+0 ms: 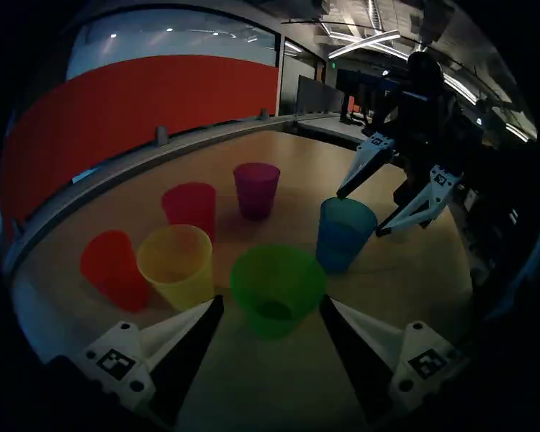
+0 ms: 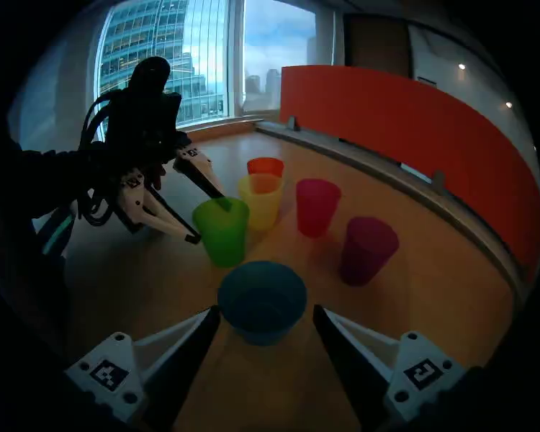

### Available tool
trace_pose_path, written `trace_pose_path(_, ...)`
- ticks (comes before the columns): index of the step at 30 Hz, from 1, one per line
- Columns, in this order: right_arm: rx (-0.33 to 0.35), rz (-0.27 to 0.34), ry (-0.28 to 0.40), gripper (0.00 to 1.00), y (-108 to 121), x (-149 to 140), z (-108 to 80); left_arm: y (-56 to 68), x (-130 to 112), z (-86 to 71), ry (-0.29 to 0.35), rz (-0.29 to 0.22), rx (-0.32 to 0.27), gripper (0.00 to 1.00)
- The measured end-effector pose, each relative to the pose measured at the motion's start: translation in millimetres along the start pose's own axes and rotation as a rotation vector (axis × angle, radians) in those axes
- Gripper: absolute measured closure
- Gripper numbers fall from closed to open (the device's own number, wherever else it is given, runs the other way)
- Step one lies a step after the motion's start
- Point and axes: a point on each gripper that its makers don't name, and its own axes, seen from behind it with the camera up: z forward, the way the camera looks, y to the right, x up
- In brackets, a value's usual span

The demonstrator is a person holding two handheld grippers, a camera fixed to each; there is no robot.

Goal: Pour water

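Left gripper (image 1: pixel 270 301) spread around green cup (image 1: pixel 277 277), right gripper (image 2: pixel 266 309) spread around blue cup (image 2: pixel 261 295)

The green cup (image 1: pixel 277 288), blue cup (image 1: pixel 344 232), yellow cup (image 1: pixel 176 265), orange cup (image 1: pixel 111 268), pink-red cup (image 1: pixel 191 207) and purple cup (image 1: pixel 256 189) are showing plain against the tan wooden counter (image 1: pixel 414 281).

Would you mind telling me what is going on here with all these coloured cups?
A person holds a gripper in each hand over a wooden table with six cups on it. The left gripper is open with the green cup between its fingers. The right gripper is open around the blue cup. Both cups stand on the table and nothing is being poured yet. The yellow cup, orange cup, pink cup and purple cup stand upright nearby.
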Motion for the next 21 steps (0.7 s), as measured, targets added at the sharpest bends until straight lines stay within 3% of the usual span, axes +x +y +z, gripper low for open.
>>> trace_pose_path(21,0.02,-0.005,-0.006,0.0,-2,-1,19.1,4.1,8,19.0,0.006,0.018,-0.016,0.01)
